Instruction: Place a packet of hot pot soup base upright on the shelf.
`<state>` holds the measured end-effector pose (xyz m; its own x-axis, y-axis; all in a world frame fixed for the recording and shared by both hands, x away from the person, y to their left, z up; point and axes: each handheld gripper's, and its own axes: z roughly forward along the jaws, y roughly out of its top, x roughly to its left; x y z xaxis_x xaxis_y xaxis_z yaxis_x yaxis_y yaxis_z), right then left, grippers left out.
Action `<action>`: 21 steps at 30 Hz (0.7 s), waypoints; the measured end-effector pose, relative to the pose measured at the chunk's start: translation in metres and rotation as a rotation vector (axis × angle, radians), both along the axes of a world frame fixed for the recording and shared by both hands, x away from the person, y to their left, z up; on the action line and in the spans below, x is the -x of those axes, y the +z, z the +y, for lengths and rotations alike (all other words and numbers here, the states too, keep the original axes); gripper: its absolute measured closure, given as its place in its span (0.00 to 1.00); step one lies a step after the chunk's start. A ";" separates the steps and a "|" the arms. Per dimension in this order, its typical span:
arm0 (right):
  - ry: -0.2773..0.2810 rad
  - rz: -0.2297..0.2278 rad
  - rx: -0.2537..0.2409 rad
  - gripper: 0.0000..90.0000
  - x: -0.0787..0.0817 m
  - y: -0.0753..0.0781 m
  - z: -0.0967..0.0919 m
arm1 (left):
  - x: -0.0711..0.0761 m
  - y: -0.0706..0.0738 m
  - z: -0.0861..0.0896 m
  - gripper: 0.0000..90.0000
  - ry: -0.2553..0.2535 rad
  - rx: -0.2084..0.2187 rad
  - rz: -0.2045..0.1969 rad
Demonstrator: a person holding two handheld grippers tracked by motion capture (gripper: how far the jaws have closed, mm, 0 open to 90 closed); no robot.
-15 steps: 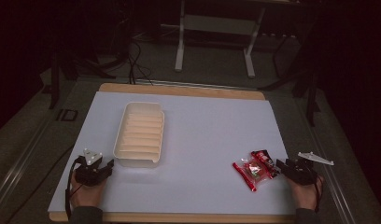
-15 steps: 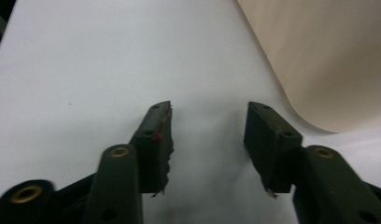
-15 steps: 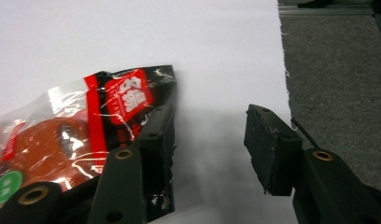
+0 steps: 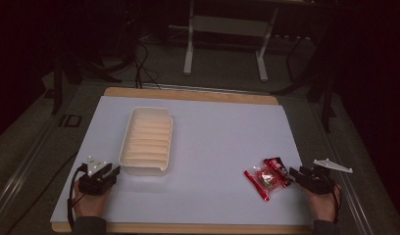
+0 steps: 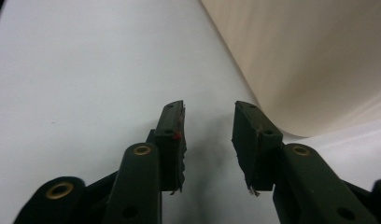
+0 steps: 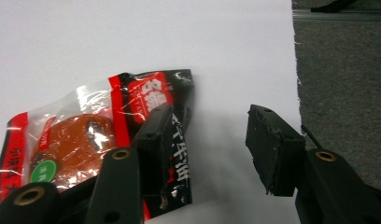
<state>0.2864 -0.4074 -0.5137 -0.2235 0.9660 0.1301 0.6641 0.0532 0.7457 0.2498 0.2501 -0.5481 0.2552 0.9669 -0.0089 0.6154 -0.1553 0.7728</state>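
Dark floor and metal stand legs lie behind the tabletop (image 4: 212,122), which has a white sheet over a wooden board. On the right side, near the front edge, lie the snack packets (image 4: 266,177), red and black with a clear window. The right hand-held gripper (image 4: 295,175) is just beside them, with its jaws wide apart and nothing held; in the right gripper view one jaw stands over the black end of a packet (image 6: 156,140) and the other is over bare sheet. The left hand-held gripper (image 4: 112,171) rests near the front corner of the white tray (image 4: 146,139), also open and empty, with the tray wall (image 5: 310,60) close to one jaw. The step in hand seems to be picking up a packet, probably to put it in the tray. To do it well, the right jaws should go lower and a bit to the packet side, so both pads take the flat sealed end. A slow closing is better, because the foil can slide on the smooth sheet or drag the second packet.
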 end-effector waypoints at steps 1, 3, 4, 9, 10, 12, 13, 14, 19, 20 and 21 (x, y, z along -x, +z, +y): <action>0.004 0.003 -0.002 0.57 0.000 0.000 0.001 | 0.000 0.000 0.000 0.71 0.000 -0.002 0.002; 0.010 0.008 -0.011 0.56 -0.001 0.000 0.002 | 0.000 0.000 0.000 0.71 -0.001 -0.010 0.007; 0.015 0.008 -0.014 0.56 -0.001 -0.001 0.003 | 0.000 0.000 0.000 0.71 -0.002 -0.011 0.008; 0.036 -0.006 -0.091 0.57 -0.003 0.000 0.009 | 0.000 0.000 0.002 0.71 0.001 -0.006 0.003; 0.038 -0.009 -0.097 0.57 -0.004 0.001 0.011 | 0.000 0.000 0.002 0.71 0.002 -0.009 0.003; 0.047 -0.005 -0.088 0.57 -0.006 0.001 0.016 | 0.000 0.000 0.003 0.71 0.006 -0.005 0.004; 0.053 -0.004 -0.087 0.57 -0.008 0.001 0.018 | 0.000 0.000 0.003 0.71 0.008 -0.003 0.002; 0.057 0.000 -0.086 0.57 -0.008 0.000 0.019 | 0.000 0.000 0.003 0.71 0.010 -0.004 0.002; 0.052 0.010 -0.069 0.57 -0.010 -0.002 0.019 | -0.001 -0.001 0.004 0.71 0.011 -0.006 0.003; 0.050 0.013 -0.073 0.57 -0.010 -0.003 0.018 | -0.001 -0.001 0.004 0.70 0.011 -0.007 0.003; 0.044 0.016 -0.077 0.57 -0.011 -0.004 0.016 | -0.001 -0.001 0.004 0.70 0.011 -0.009 0.004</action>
